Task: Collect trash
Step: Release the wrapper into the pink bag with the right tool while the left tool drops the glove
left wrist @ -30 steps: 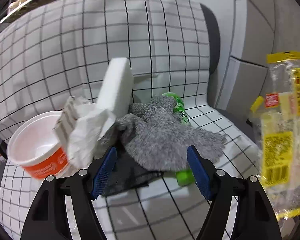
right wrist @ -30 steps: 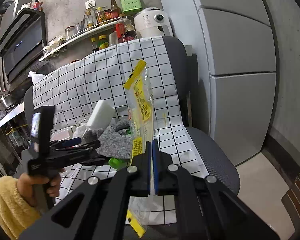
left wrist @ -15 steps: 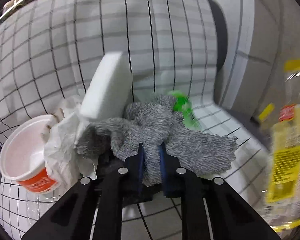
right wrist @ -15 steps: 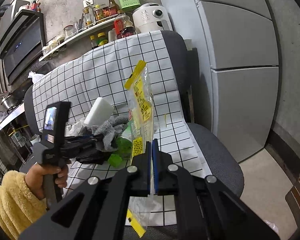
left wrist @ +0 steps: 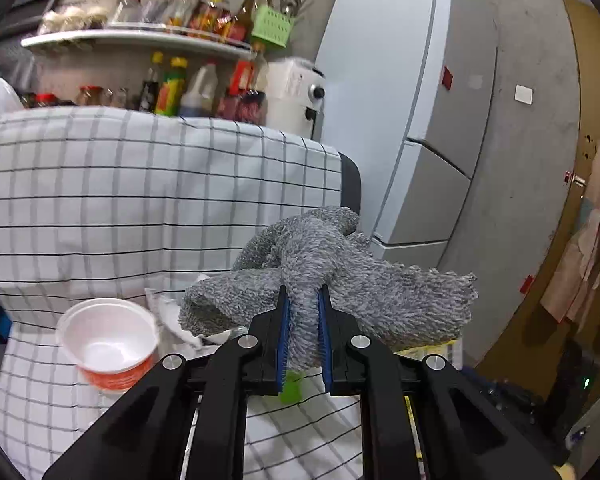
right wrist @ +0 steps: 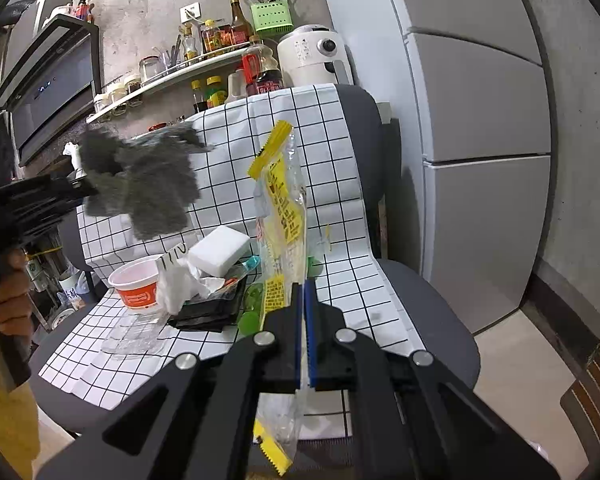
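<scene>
My left gripper is shut on a grey fuzzy cloth and holds it high above the chair seat; it also shows in the right wrist view. My right gripper is shut on a clear plastic wrapper with yellow print, held upright. On the checked cloth over the chair lie an orange-and-white cup, crumpled white paper, a white foam block, a black wrapper, a green bottle and a clear flattened bottle.
A grey office chair carries the checked cloth. A tall fridge stands to the right. A shelf with bottles and jars and a white appliance are behind the chair. A wooden piece sits on the floor at right.
My left gripper closed on the grey cloth and lifted it well up off the pile. The green bottle and black wrapper under it are uncovered. My right gripper still holds the wrapper.
</scene>
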Action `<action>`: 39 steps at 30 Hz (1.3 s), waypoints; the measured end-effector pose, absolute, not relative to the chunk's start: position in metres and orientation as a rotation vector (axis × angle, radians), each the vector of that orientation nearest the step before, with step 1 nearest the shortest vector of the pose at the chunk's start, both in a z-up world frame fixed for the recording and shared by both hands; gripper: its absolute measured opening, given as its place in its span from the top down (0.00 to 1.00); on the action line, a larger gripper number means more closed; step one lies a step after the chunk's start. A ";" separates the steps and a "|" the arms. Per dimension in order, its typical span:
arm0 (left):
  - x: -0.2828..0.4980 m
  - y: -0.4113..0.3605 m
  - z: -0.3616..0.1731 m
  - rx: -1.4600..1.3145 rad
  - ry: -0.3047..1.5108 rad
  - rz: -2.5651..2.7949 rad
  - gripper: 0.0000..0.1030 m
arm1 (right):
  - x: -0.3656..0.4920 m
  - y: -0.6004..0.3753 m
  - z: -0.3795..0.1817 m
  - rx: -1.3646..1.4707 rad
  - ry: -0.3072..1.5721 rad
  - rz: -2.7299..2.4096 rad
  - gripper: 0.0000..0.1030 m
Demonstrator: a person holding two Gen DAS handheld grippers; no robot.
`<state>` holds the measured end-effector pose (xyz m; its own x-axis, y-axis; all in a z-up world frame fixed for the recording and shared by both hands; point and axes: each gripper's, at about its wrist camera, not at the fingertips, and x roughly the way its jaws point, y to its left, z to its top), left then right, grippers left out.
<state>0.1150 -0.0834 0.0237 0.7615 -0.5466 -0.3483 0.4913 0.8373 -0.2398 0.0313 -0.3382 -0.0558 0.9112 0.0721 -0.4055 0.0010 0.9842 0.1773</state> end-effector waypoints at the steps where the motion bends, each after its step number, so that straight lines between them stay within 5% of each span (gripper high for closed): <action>1: 0.104 -0.080 0.019 -0.120 0.417 -0.542 0.87 | 0.028 -0.337 -0.054 0.172 0.421 0.031 0.98; 16: 0.011 -0.129 -0.089 -0.015 0.499 -0.577 0.87 | -0.058 -0.371 -0.071 0.151 0.481 -0.229 0.98; 39: -0.015 -0.242 -0.103 0.102 0.550 -0.834 0.86 | -0.130 -0.487 -0.196 0.271 0.720 -0.588 0.91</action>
